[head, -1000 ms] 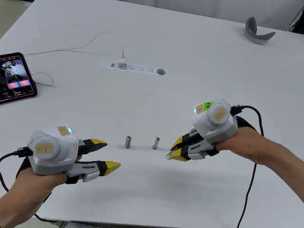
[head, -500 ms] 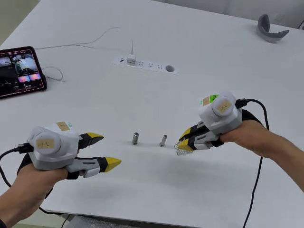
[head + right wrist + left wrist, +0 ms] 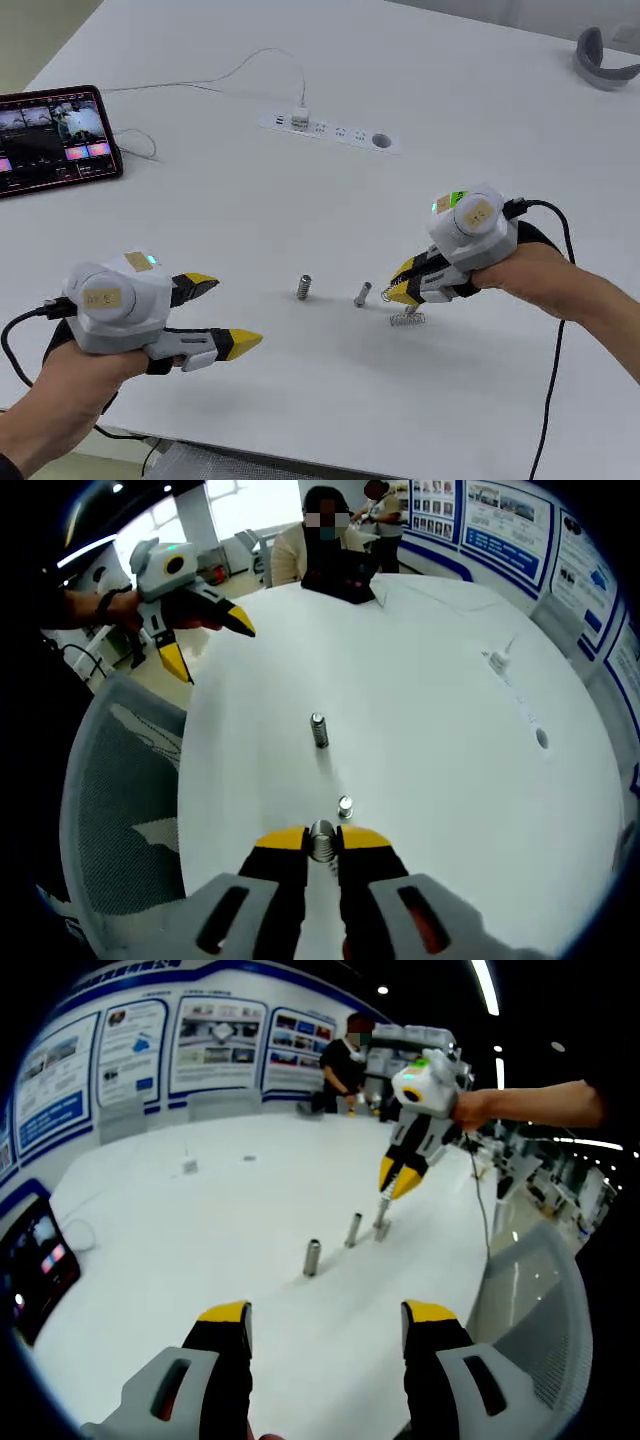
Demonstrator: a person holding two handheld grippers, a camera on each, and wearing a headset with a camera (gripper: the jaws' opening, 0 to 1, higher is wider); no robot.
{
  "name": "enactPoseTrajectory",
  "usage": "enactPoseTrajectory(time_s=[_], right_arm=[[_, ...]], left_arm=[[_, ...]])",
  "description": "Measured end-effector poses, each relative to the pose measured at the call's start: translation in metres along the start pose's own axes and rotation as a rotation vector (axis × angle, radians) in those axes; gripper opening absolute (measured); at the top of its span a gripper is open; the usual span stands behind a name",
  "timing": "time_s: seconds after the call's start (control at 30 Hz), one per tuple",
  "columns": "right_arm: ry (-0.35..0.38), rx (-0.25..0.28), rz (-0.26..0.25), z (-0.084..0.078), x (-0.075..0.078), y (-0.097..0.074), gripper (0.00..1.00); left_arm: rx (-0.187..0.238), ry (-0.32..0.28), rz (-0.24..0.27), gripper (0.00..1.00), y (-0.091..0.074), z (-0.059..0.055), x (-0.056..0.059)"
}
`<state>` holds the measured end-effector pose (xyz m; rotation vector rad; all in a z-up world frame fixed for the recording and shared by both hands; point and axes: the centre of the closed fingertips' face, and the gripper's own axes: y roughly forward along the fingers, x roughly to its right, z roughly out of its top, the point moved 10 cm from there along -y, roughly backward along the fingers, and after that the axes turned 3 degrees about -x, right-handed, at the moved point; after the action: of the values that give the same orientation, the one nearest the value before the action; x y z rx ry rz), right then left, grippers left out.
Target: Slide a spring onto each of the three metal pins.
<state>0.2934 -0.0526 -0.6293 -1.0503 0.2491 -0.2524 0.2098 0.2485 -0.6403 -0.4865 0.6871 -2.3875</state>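
Right gripper [image 3: 400, 283] pinches a metal piece [image 3: 320, 838] — the spring [image 3: 407, 319], earlier at its tips, now lies beside it. Left gripper [image 3: 228, 311] wide, well apart.

The counter [image 3: 200, 210] is seen in plain white. The left gripper [image 3: 235, 310] and right gripper [image 3: 398, 284] are cased in pale grey, with black jaws tipped in yellow. A tan label is carried on each, and a green light is shown on the right one. The pins [image 3: 362, 294] and the spring [image 3: 407, 320] are coloured silver. The tablet [image 3: 50, 135] is framed in black, its screen patched with pink and blue. The cable [image 3: 560, 340] is black, the power strip [image 3: 330, 130] white.
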Motion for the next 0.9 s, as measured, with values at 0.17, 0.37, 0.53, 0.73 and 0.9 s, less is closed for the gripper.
enactPoseTrajectory(time_s=[0.17, 0.37, 0.53, 0.73, 0.9], right_arm=[[-0.016, -0.005, -0.005, 0.003, 0.004, 0.006, 0.13], [-0.035, -0.011, -0.014, 0.007, 0.008, 0.011, 0.13], [-0.040, -0.014, -0.013, 0.010, 0.010, 0.014, 0.13], [-0.047, -0.015, -0.015, 0.012, 0.011, 0.017, 0.13], [-0.056, -0.019, -0.015, 0.013, 0.015, 0.022, 0.13]], left_arm=[[-0.001, -0.002, 0.009, 0.63, -0.004, -0.001, -0.004], [-0.005, -0.008, 0.015, 0.64, -0.007, -0.002, -0.003], [-0.008, -0.017, 0.019, 0.64, -0.009, -0.004, -0.003], [-0.007, -0.029, 0.026, 0.63, -0.013, -0.006, -0.004], [-0.007, -0.033, 0.029, 0.63, -0.014, -0.007, -0.003]])
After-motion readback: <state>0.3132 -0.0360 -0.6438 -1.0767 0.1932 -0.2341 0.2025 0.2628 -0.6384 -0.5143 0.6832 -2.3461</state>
